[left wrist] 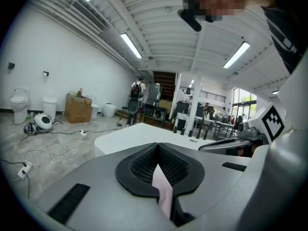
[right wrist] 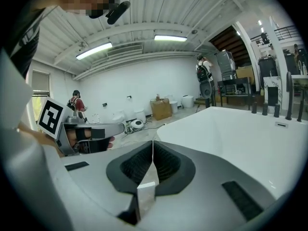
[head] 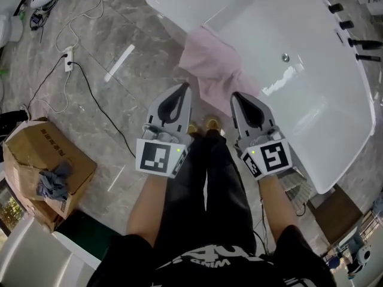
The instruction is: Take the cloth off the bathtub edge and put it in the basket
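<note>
Hovering just near of the pink cloth (head: 218,70), draped over the bathtub edge (head: 167,14) | left gripper (head: 187,86), right gripper (head: 235,95): both pinched closed, empty | step: reach | next: open jaws, grab cloth; basket unseen

Left gripper (head: 186,86) and right gripper (head: 235,95): grey shells, black ribbed pads (left wrist: 141,170), marker cubes (head: 159,157) with black-and-white squares and green light; person wears black trousers (head: 206,184), black white-lettered top (head: 197,269), gold-toned shoes (head: 211,124).
</note>
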### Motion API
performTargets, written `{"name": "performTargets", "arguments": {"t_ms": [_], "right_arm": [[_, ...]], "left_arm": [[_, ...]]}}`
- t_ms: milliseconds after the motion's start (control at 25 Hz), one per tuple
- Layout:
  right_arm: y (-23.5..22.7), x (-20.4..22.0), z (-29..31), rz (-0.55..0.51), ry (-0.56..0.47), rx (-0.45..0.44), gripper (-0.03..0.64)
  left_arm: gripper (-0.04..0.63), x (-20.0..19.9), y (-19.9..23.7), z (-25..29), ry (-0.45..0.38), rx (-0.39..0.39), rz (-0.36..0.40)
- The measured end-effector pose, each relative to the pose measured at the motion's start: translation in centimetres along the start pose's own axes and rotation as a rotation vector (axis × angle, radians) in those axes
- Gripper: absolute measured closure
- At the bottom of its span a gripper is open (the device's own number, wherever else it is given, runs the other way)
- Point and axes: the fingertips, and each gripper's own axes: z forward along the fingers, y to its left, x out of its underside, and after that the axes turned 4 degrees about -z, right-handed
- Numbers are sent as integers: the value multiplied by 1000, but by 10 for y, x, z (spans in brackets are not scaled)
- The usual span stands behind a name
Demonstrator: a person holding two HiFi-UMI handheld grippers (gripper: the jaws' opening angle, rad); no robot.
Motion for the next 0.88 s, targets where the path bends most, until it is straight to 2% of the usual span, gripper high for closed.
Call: {"name": "performTargets", "arguments": {"t_ms": [240,280,320,440,880], "right_arm": [[6,7,7,-21,38,-36,599],[6,6,7,-16,44,-41,565],[6,5,7,-9,51,-47,497],[6,6,10,7,82,-69,381],[-19,18,31,4,154,-41,364]], "left_arm": [[582,9,-8,-1,2,1,-41],[582,9,-9,-2,4,3,-42],[583,8,-10,-3,8,5,-43],[582,6,-11,-1,20,15,-36],[582,9,-5,9,31,25,-37]]}}
